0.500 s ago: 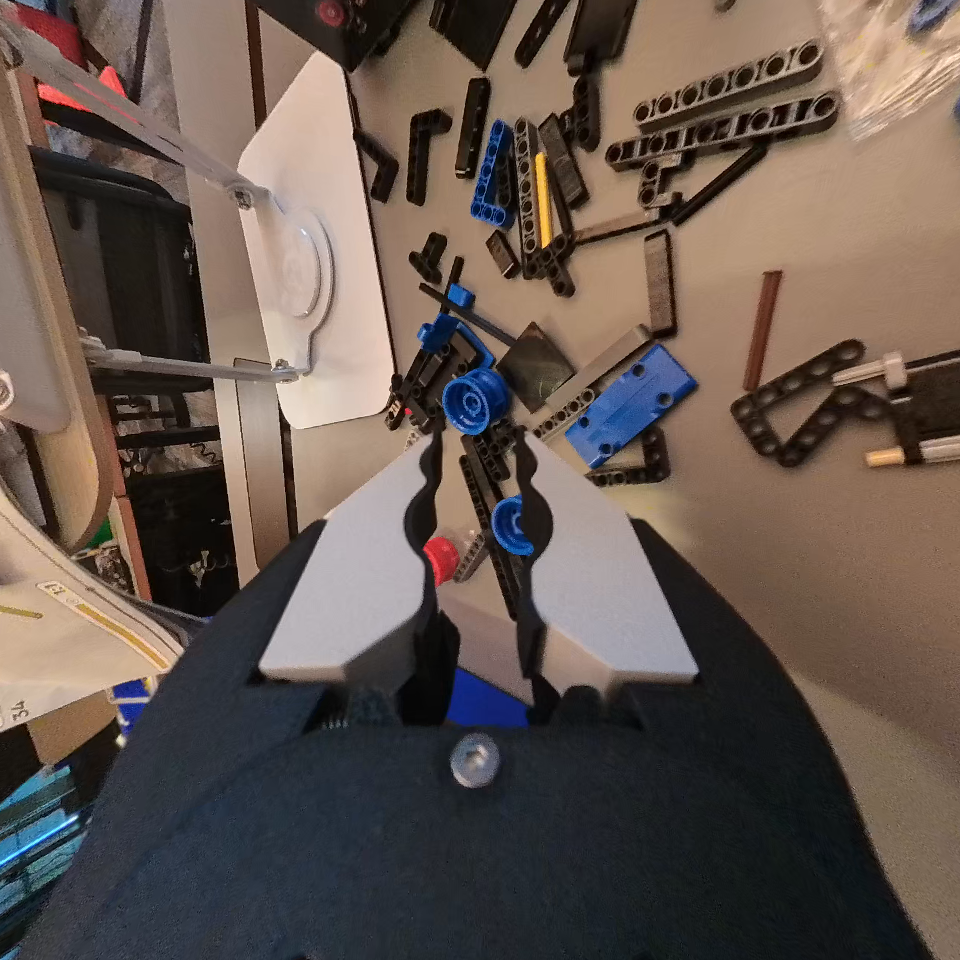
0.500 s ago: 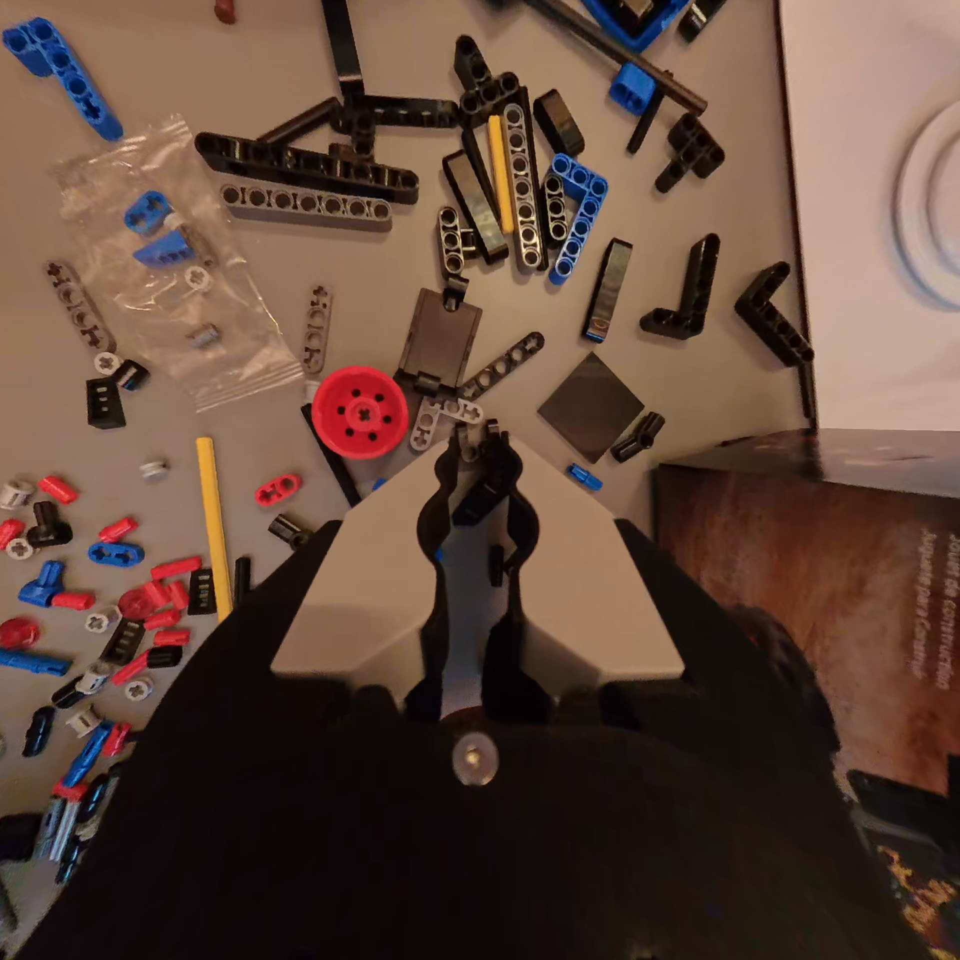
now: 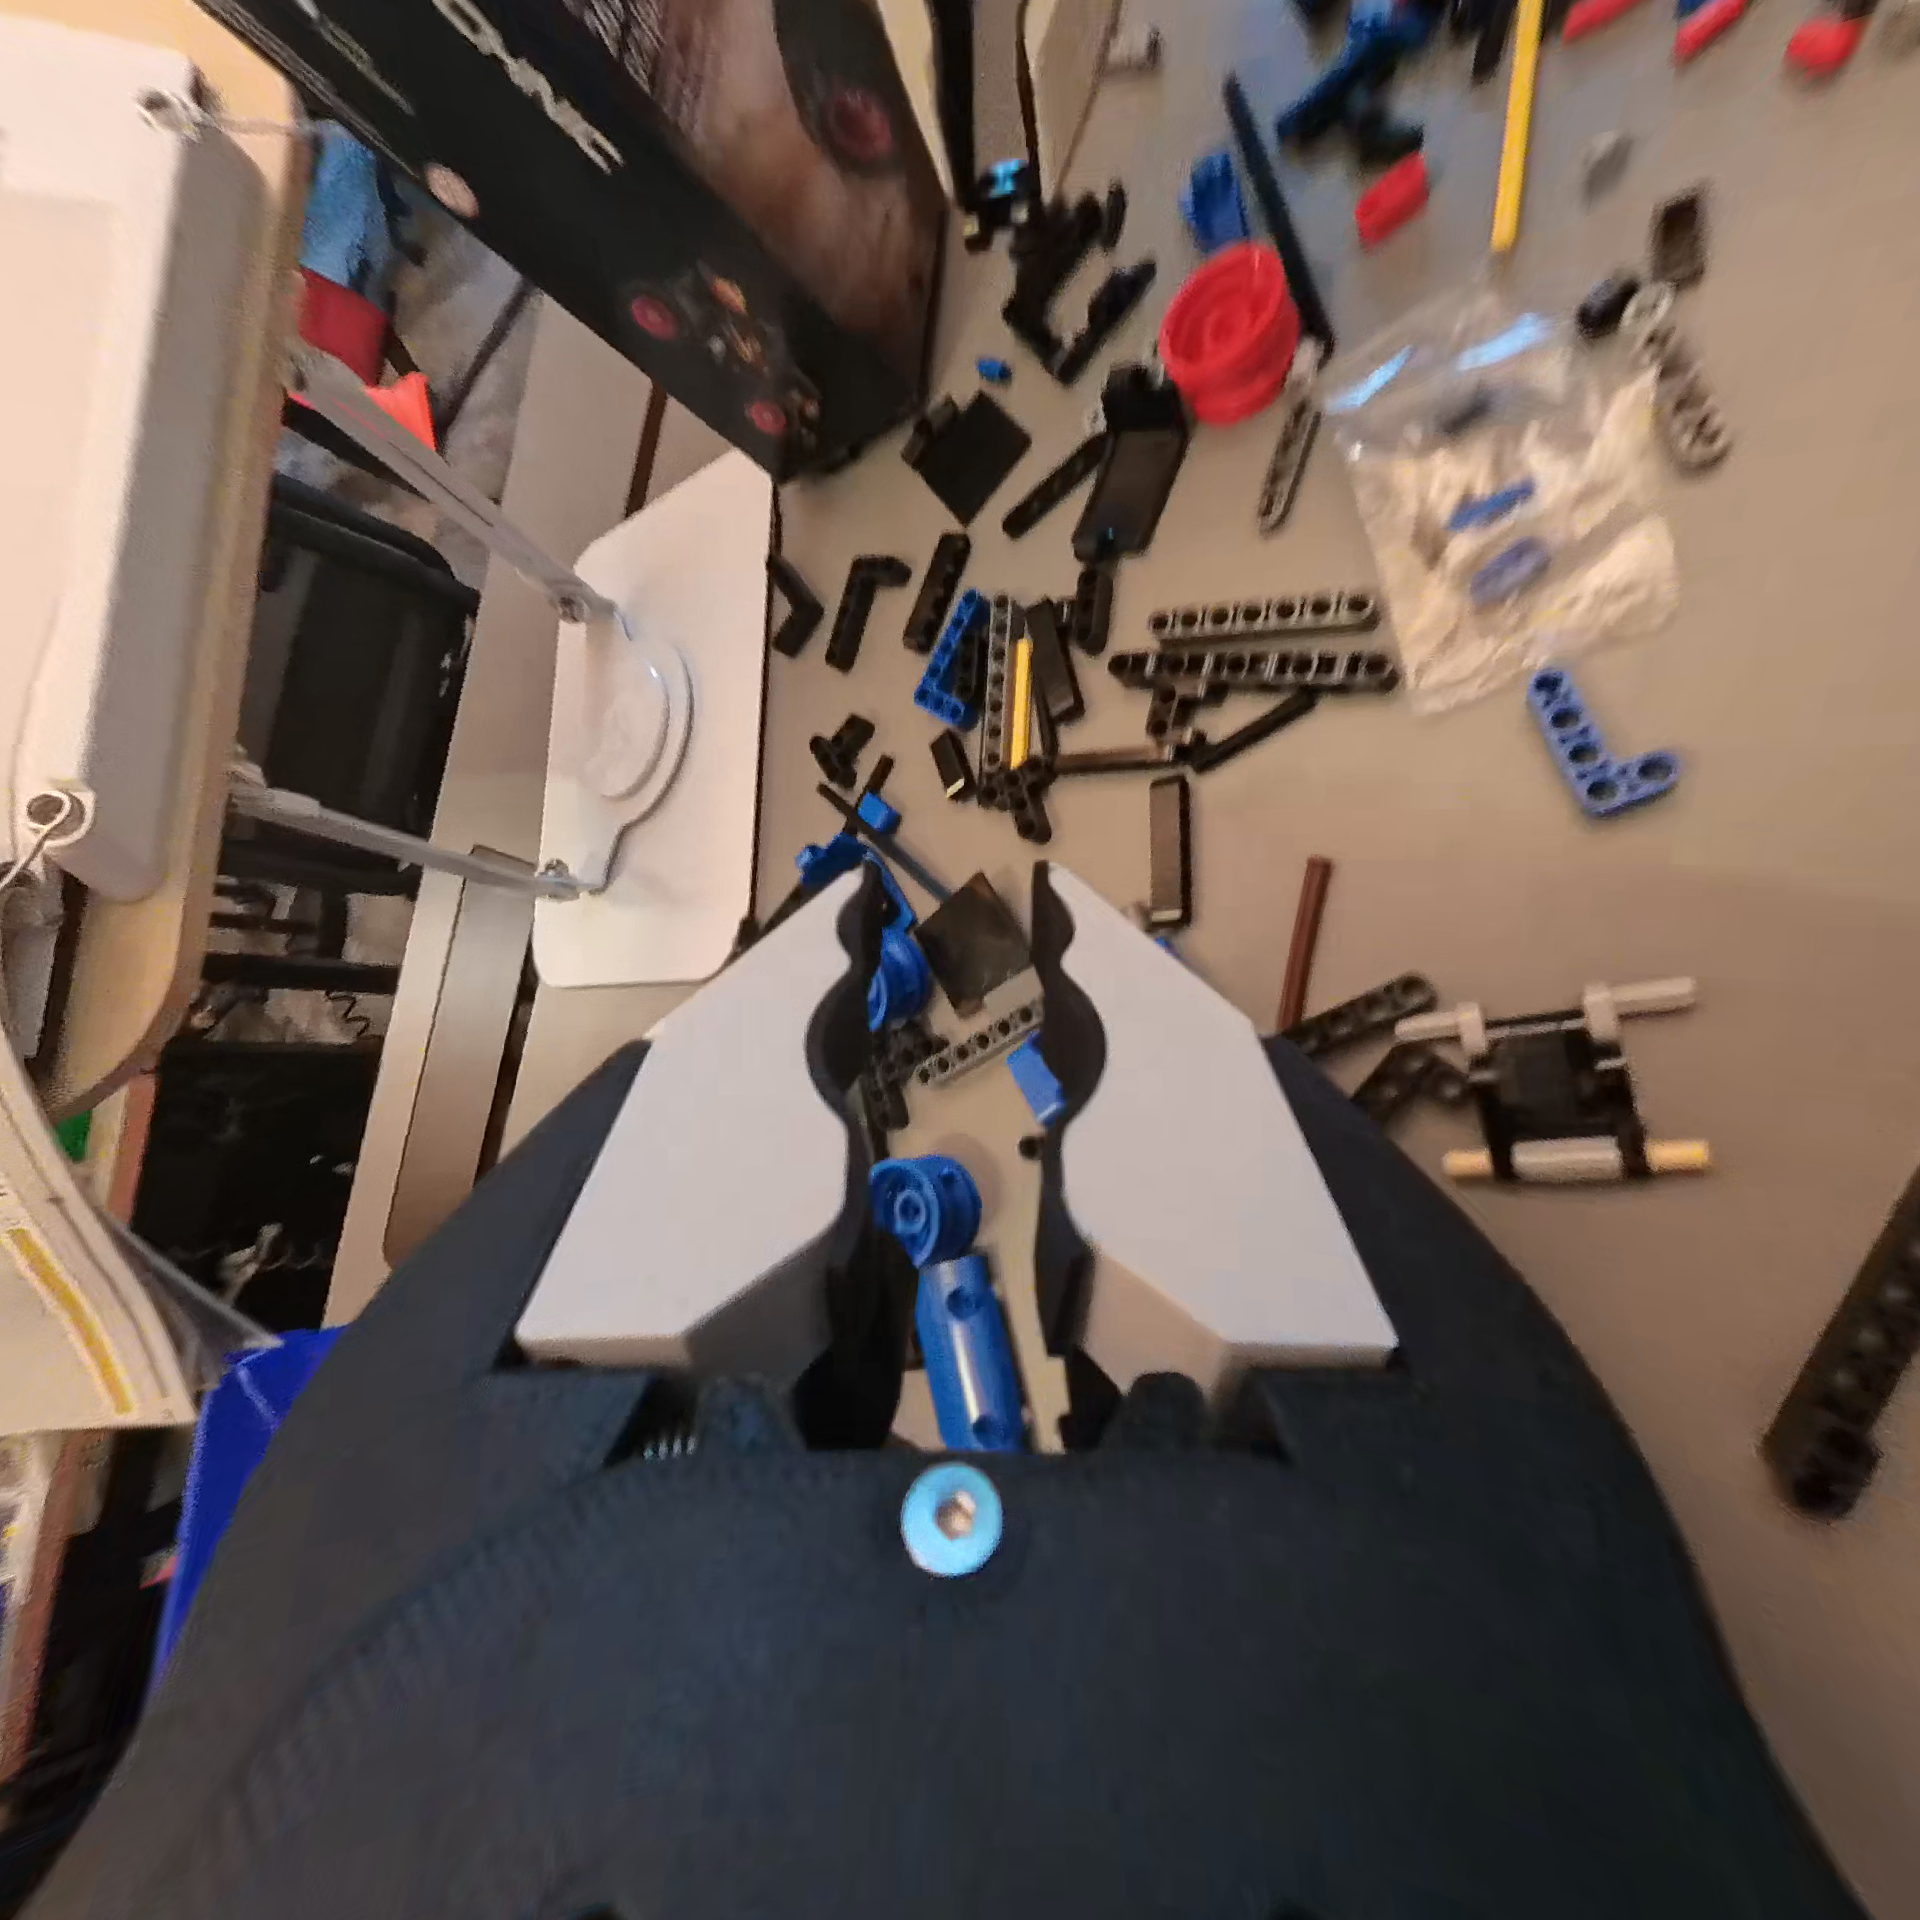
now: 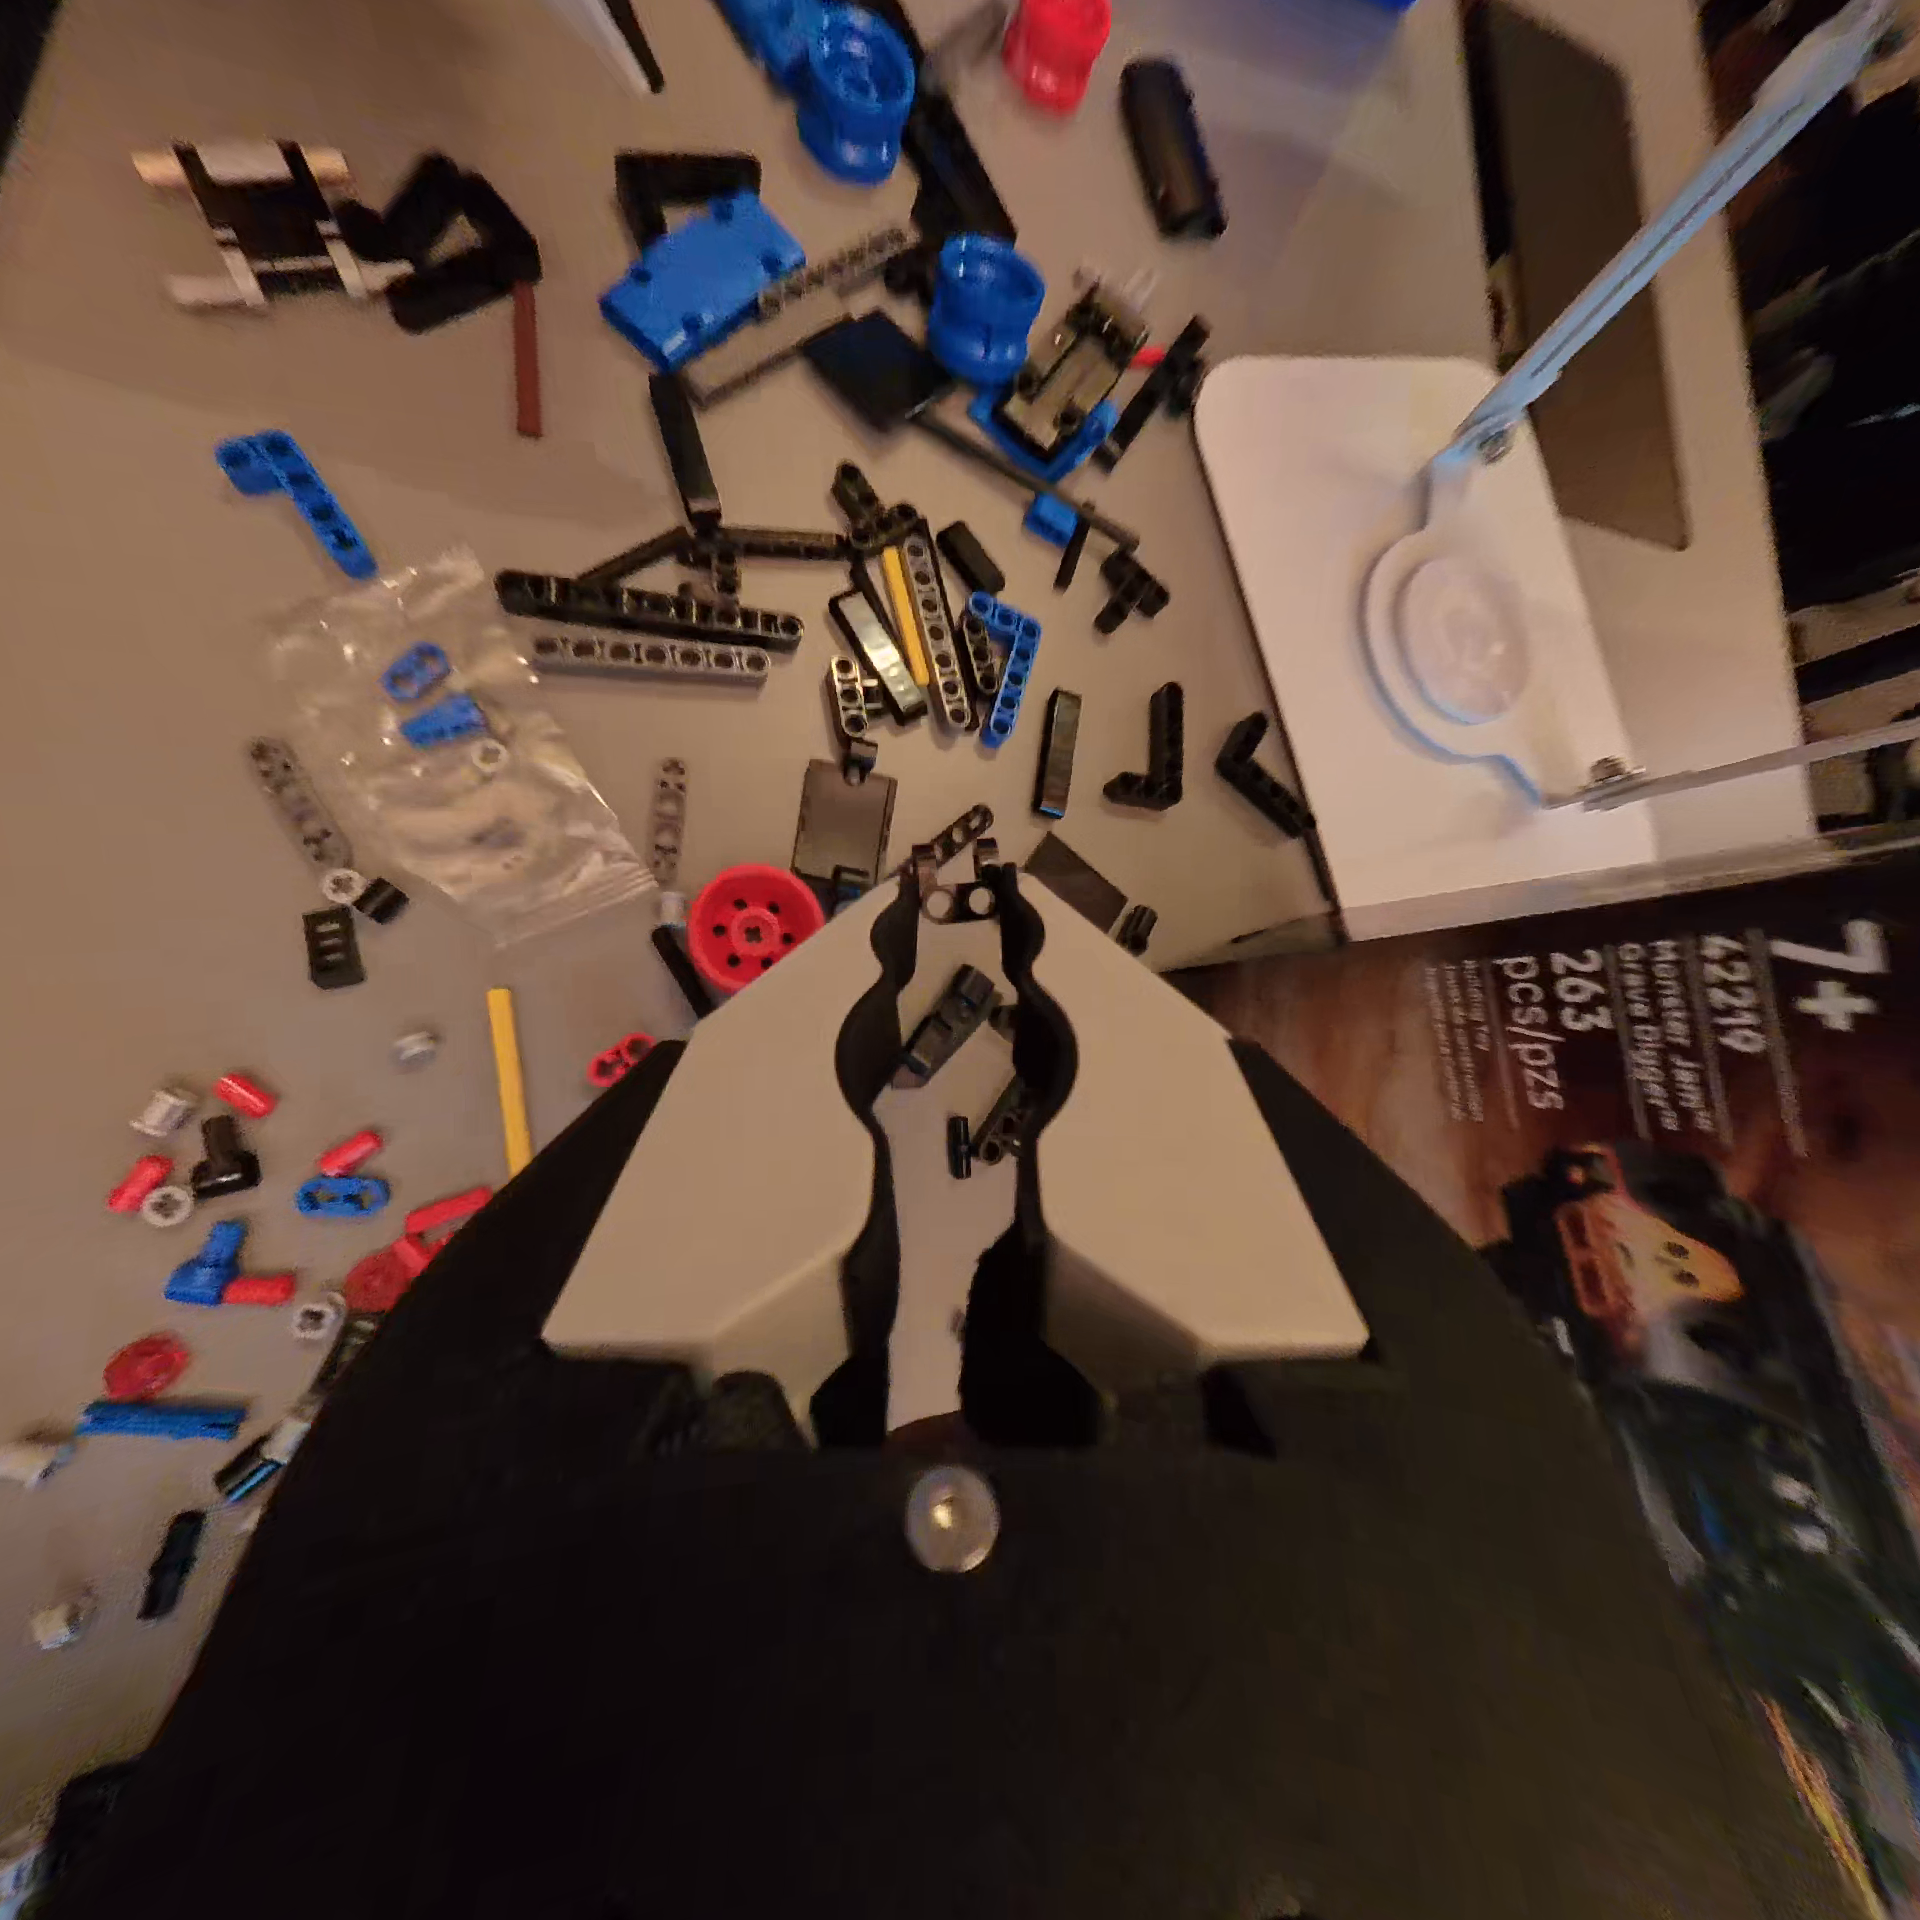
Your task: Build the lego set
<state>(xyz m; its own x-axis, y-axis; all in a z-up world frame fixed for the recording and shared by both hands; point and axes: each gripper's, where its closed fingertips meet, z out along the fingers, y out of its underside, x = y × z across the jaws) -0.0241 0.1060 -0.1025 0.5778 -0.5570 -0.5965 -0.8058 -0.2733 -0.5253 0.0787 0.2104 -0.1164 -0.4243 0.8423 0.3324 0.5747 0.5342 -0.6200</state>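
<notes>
Left hand-held gripper [image 3: 951, 914] has opened wider — emptier.

White print, digits and a plus sign among it, sits on the dark set box [image 4: 1621, 1091] at the table's edge, and the booklet page [image 3: 62, 1320] carries small marks too blurred to read.
</notes>
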